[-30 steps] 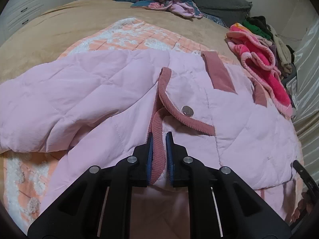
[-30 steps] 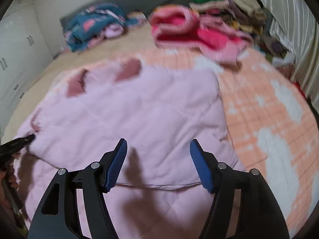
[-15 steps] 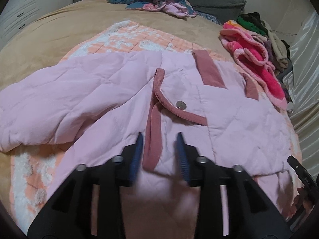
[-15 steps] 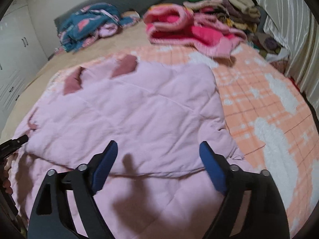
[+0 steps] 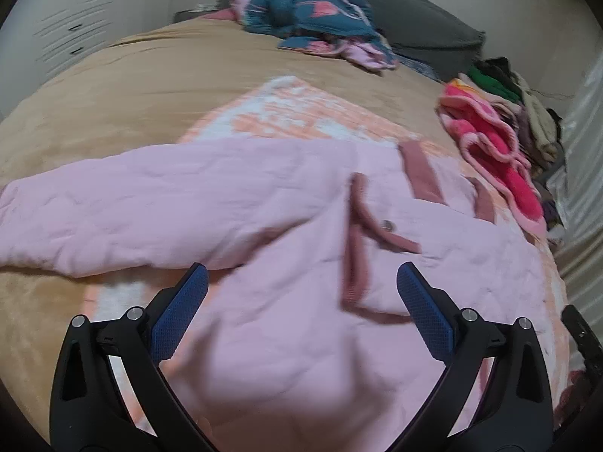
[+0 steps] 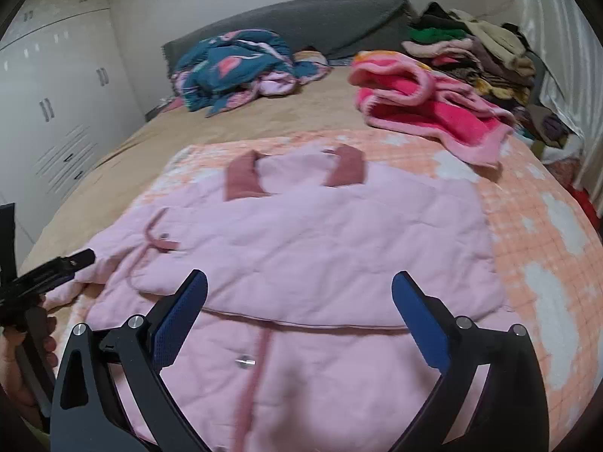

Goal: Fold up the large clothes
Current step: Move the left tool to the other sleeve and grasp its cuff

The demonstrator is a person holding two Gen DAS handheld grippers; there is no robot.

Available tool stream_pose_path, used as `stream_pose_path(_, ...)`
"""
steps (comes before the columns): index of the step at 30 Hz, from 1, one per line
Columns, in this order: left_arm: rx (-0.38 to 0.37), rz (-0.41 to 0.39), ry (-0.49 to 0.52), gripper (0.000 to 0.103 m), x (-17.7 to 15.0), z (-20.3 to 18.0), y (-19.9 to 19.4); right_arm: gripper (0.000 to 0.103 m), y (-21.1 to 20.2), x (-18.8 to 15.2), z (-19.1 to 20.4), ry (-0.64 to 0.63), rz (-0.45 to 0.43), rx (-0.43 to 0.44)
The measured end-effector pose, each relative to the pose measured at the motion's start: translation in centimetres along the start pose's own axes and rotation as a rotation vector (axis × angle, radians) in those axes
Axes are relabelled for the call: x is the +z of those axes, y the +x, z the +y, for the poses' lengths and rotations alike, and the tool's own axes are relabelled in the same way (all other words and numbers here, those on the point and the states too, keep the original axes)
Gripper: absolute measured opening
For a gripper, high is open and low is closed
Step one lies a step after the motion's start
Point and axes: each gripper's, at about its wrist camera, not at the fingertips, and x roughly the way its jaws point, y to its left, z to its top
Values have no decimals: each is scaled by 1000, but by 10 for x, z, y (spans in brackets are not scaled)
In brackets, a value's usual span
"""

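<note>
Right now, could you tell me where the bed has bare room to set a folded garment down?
Free: the tan bedspread between the pink jacket and the blue bedding heap. Crowded: the far right, with the pink robe and the clothes stack.

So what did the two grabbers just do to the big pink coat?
The left gripper let go of the quilted pink jacket's dark pink corduroy trim; its jaws have just been opening, as have the right gripper's. Both pulled back empty. The jacket stayed folded.

The coat (image 6: 301,248) was pale pink with dusty-rose trim, the blanket (image 6: 535,233) peach-and-white checked, the bedcover (image 5: 150,86) tan.
</note>
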Motion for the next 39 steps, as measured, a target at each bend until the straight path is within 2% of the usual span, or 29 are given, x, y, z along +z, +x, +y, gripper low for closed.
stream_pose_path(11, 163, -57, -138, 94, 5, 79, -21, 99, 12, 9, 96, -139, 9, 100)
stream_pose_path(23, 211, -60, -299, 94, 6, 147, -23, 99, 42, 0, 195, -281, 41, 201)
stream_pose_path(39, 302, -53, -515, 94, -4, 219, -15, 99, 76, -18, 258, -357, 118, 273)
